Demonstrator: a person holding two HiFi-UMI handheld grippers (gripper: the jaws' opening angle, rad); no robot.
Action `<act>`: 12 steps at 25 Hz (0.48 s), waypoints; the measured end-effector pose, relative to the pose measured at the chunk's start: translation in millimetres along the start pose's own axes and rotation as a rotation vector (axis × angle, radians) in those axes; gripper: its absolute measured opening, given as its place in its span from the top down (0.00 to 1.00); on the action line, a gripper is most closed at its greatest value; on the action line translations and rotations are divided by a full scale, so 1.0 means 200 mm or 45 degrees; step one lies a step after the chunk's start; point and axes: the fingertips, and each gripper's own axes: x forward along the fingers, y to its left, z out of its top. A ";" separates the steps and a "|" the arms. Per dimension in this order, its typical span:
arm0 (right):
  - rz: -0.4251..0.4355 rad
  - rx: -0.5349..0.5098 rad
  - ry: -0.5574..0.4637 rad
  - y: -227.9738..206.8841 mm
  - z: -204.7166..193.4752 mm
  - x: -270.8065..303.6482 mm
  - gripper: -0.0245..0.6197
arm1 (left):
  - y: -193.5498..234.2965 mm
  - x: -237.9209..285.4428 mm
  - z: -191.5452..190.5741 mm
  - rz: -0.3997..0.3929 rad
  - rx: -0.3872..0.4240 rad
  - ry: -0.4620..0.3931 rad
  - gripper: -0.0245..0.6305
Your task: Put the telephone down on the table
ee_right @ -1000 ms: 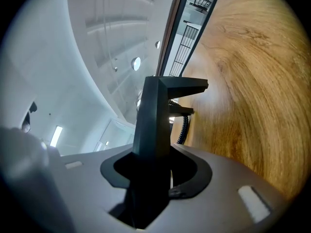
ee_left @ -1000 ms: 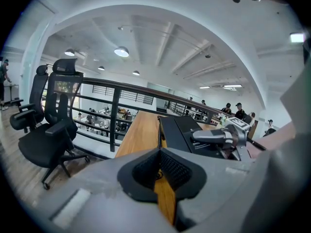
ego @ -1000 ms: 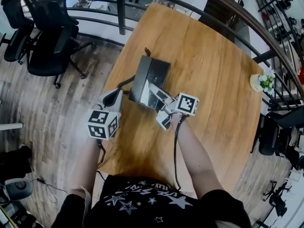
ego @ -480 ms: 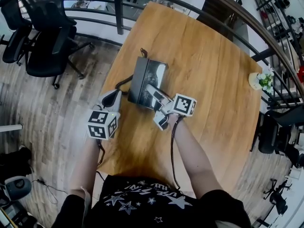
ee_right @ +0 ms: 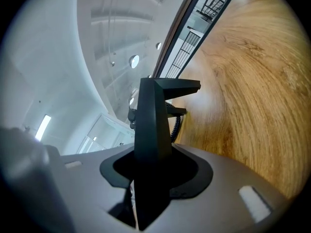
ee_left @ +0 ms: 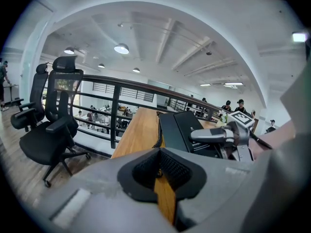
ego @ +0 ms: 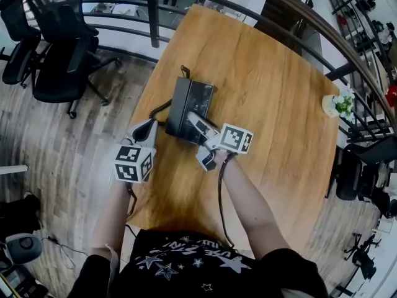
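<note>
Nearest the camera, I am holding the left gripper point(ego: 146, 128) just off the table's left edge, its jaws drawn together on nothing. Beside it, the right gripper point(ego: 196, 121) is clamping the near end of the black telephone point(ego: 190, 102). In the right gripper view, the telephone's thin edge is standing between the pads. The telephone is sitting over the left part of the wooden table point(ego: 279, 104), close to that side's edge. I cannot tell whether its base is resting flat or hanging tilted just above the wood.

That doubt is posing the main risk. If I am letting go while the body is tipped, it could be dropping with a knock or skidding toward the nearby edge and the floor. A hold on so narrow an edge may also be letting the telephone swing as I lower it.

The coiled cord point(ego: 159, 109) is trailing off the left side toward the idle gripper and could be snagging there and dragging the set sideways.

Farther off, the small potted plant point(ego: 338, 104) is standing well apart at the right edge, out of harm's way.
</note>
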 end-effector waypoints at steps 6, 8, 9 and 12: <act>-0.151 -0.092 -0.008 -0.06 0.01 -0.02 0.67 | -0.02 0.00 0.00 -0.009 0.011 -0.002 0.96; -0.176 -0.099 -0.001 -0.06 0.01 -0.02 0.66 | -0.03 -0.01 0.00 -0.011 0.014 -0.004 0.96; -0.191 -0.109 0.006 -0.07 0.02 -0.02 0.65 | -0.03 -0.02 0.00 -0.011 0.016 -0.005 0.96; -0.252 -0.153 0.047 -0.10 0.02 -0.05 0.62 | -0.05 -0.02 0.01 -0.013 0.022 -0.008 0.96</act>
